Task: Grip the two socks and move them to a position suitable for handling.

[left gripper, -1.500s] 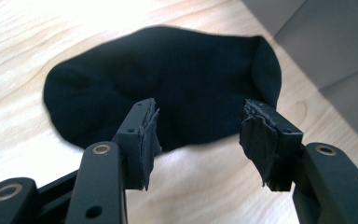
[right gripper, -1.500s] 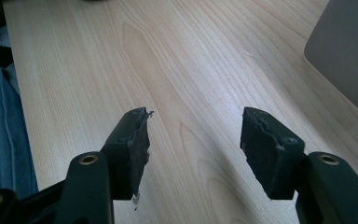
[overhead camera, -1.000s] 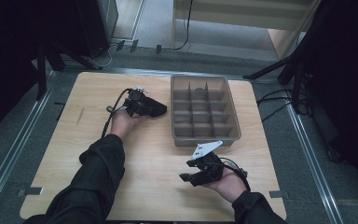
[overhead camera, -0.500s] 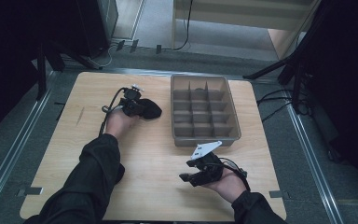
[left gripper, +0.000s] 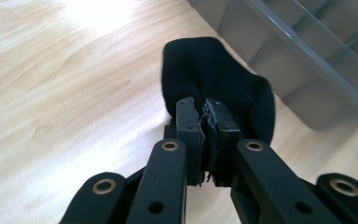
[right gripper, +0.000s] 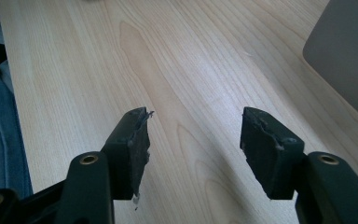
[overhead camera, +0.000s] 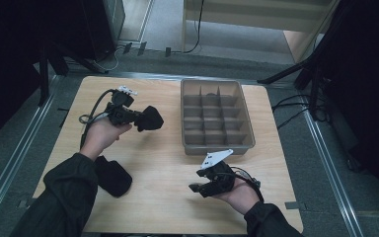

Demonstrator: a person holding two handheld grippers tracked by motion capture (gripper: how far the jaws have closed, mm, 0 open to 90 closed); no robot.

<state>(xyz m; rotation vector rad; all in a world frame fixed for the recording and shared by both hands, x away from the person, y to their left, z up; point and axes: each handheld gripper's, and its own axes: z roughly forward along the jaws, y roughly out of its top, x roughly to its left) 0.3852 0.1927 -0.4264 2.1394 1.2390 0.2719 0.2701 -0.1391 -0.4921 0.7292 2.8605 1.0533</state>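
My left gripper [overhead camera: 137, 119] is shut on a black cloth bundle [overhead camera: 150, 118], held just left of the grey divided tray [overhead camera: 216, 146]. In the left gripper view the jaws pinch the near edge of the black cloth bundle [left gripper: 219, 84], with the tray wall [left gripper: 279, 51] close behind it. A second black cloth bundle [overhead camera: 112, 176] lies on the table by the person's left forearm. My right gripper [overhead camera: 195, 188] rests low near the table's front, open, with nothing between its fingers [right gripper: 130, 140] but bare wood.
The wooden table [overhead camera: 163, 163] has free room between the two hands. The tray has several compartments; a dark item [overhead camera: 209, 94] lies in a far one. Cables and stand legs lie on the floor beyond the table.
My left gripper has carried the black bundle slightly back towards the left, away from the tray. The right gripper has stayed put.
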